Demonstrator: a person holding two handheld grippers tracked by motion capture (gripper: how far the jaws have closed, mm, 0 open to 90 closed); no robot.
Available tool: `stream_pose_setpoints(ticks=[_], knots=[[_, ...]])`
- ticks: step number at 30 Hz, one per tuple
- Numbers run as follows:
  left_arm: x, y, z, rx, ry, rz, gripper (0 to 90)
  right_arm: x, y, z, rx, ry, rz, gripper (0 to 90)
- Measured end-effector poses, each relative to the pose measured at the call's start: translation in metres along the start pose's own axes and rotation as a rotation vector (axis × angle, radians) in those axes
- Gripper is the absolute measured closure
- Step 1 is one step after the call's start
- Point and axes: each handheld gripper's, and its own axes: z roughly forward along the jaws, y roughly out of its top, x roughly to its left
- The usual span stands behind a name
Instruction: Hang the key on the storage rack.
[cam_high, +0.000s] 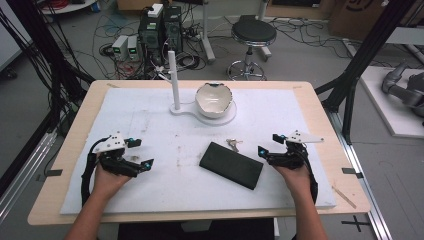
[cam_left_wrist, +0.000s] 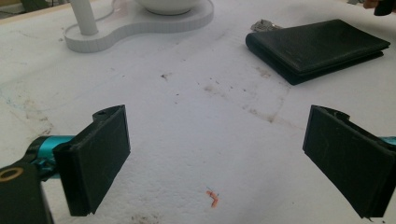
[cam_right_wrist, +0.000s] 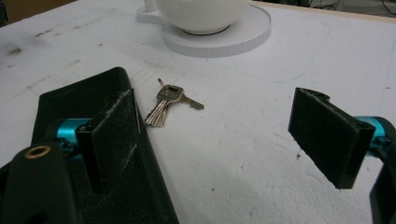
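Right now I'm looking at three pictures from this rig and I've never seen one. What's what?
There is no robot arm here: a person stands at a table holding a two-jaw gripper in each hand. The high view looks down from above the person's side; the left gripper shows at its left and the right gripper at its right. The other two pictures come from cameras riding on each gripper, looking along its own black jaws.

On the white table surface lie a black wallet and a small bunch of keys just beyond it. Farther back a white bowl sits on a white stand with an upright post.

Both grippers have their jaws wide apart with nothing between them, so nothing is held. The right one hovers by the wallet's end, near the keys.
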Motion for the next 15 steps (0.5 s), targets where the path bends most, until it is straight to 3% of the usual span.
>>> stream_pose_setpoints(ticks=[10,15], knots=[[0.0007,0.0001,0.0004,0.002,0.006,-0.002,7.4,-0.0008,0.0002,-0.0024,0.005,0.004,0.017,16.5],[0.0007,-0.0004,0.0007,0.01,0.001,-0.005,7.4,0.004,0.0033,-0.003,-0.011,0.01,-0.011,16.6]])
